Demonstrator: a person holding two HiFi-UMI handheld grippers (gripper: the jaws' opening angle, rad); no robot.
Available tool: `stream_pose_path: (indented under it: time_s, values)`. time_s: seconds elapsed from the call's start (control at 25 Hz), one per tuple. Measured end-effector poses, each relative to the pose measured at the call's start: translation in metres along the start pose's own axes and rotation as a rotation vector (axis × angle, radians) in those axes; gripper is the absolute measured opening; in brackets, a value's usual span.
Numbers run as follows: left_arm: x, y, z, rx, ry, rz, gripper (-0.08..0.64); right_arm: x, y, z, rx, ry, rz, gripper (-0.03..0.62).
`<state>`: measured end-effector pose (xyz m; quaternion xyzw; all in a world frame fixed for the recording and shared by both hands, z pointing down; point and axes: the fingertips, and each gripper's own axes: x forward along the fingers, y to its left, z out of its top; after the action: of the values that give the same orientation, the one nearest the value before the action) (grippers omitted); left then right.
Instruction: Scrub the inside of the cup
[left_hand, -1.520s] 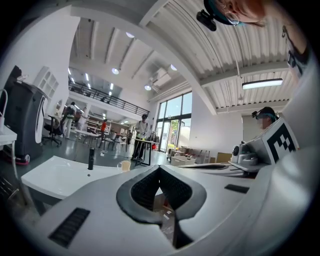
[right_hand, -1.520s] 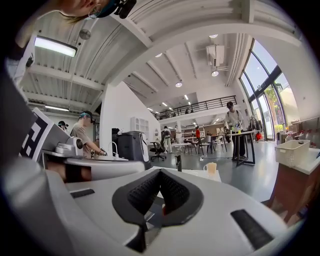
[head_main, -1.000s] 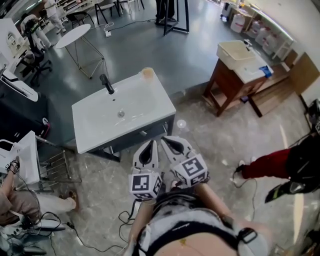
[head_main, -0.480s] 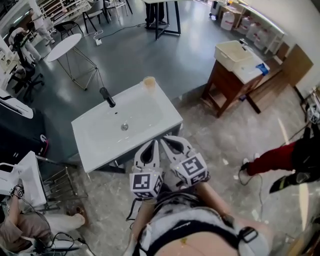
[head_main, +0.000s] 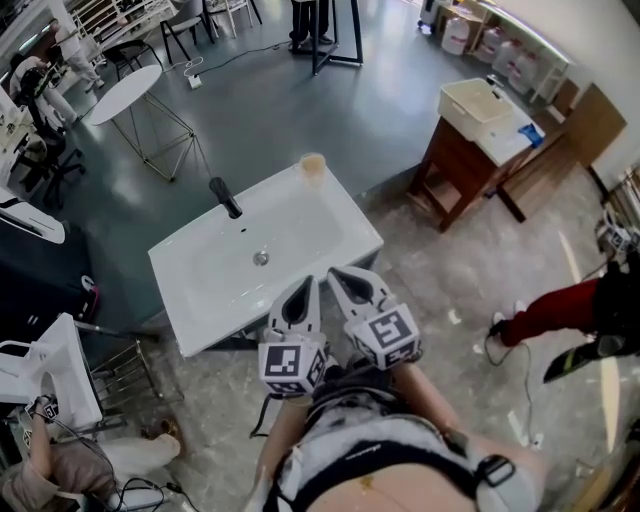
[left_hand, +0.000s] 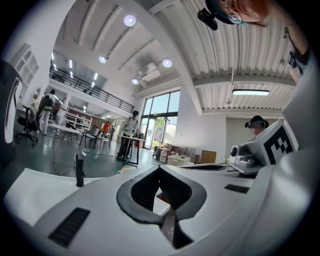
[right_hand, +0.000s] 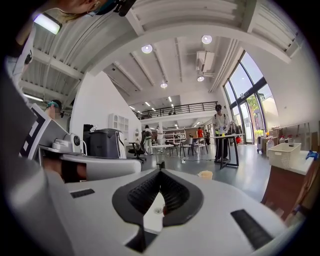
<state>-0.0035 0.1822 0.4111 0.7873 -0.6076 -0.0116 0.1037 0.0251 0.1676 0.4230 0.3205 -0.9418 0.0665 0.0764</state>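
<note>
Bright even daylight in my head view, soft shadows, sheen on the grey floor (head_main: 400, 120), round ceiling lamps (left_hand: 129, 20) and tall windows (right_hand: 247, 95) flaring white, my gripper views fisheye-bent, black-vignetted corners.

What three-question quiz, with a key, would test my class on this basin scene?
1. True or false: the cup lies in the bowl of the basin.
2. What do the left tool and right tool hold? A the cup; B a brush; C nothing.
3. Fill in: in the head view, the cup stands at the basin's far ___ corner, with the tap to its left.
Key: 1 false, it stands on the rim; 2 C, both are shut and empty; 3 right.
</note>
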Motion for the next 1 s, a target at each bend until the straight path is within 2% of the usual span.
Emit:
stream_pose_path:
  time_s: [0.44, 0.76, 1.0]
  values:
    - [0.027, 0.02, -0.002, -0.033, 0.023, 0.018, 0.012, 0.026, -0.028, -0.003, 0.019, 0.037, 0.005, 0.0]
    - [0.085, 0.041, 0.017, -0.012, 0.019, 0.05, 0.012, 0.075, -0.065, 0.022, -0.002, 0.02, 0.068, 0.0]
    - [0.127, 0.04, 0.025, -0.001, 0.03, 0.071, 0.012, 0.095, -0.103, 0.034, 0.011, 0.007, 0.094, 0.0]
